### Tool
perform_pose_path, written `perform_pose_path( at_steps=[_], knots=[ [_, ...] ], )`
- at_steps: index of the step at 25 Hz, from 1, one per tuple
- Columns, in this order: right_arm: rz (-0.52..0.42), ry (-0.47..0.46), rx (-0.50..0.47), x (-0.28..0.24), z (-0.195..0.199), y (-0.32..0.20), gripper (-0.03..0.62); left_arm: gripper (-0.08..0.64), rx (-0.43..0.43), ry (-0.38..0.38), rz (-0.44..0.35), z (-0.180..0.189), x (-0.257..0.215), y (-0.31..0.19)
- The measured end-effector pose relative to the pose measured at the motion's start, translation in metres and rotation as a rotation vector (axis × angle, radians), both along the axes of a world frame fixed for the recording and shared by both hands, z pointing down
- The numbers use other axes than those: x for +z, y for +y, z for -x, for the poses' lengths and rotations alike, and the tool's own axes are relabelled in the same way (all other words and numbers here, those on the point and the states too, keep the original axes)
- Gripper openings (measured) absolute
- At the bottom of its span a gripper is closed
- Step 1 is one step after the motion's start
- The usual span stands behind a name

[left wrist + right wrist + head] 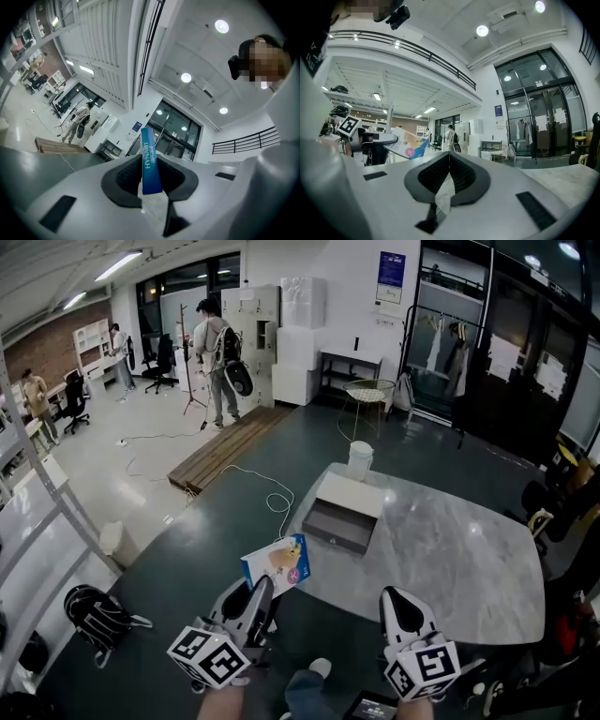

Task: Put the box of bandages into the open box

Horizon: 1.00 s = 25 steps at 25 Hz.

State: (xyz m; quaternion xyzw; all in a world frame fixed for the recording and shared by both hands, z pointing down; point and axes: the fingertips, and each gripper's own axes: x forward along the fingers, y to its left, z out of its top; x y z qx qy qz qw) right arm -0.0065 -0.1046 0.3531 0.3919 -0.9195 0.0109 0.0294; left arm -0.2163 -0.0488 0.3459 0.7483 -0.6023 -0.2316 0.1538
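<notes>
The fingers point(464, 176) of the right gripper point(449, 157) are seen pressed together, with nothing between them. At the left, the box of bandages point(408, 144) is held tilted by the left gripper point(386, 139).

Open box point(336, 524) lies on table point(450, 559), before cup point(360, 461).

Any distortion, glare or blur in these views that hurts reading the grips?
Head view: sharp, evenly lit, edges bowed by the wide lens, soft sheen on the table. Left gripper view: strong fisheye, dark corners, ceiling lights blown out, bandage box between the jaws crisp. Right gripper view: same fisheye, bright lamp, closed jaws in focus.
</notes>
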Motion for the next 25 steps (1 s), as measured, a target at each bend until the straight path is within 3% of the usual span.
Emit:
perform_pose_path(
  at_steps=[11,25],
  knots=[
    [-0.005,-0.046,0.016,-0.002,0.015,-0.114,0.025,0.086,0.027,-0.059,-0.002,0.009,-0.01,-0.113],
    [0.029,-0.019,0.074,-0.004,-0.002,-0.216,0.025,0.086,0.084,-0.022,0.039,-0.006,-0.003,-0.227]
  ],
)
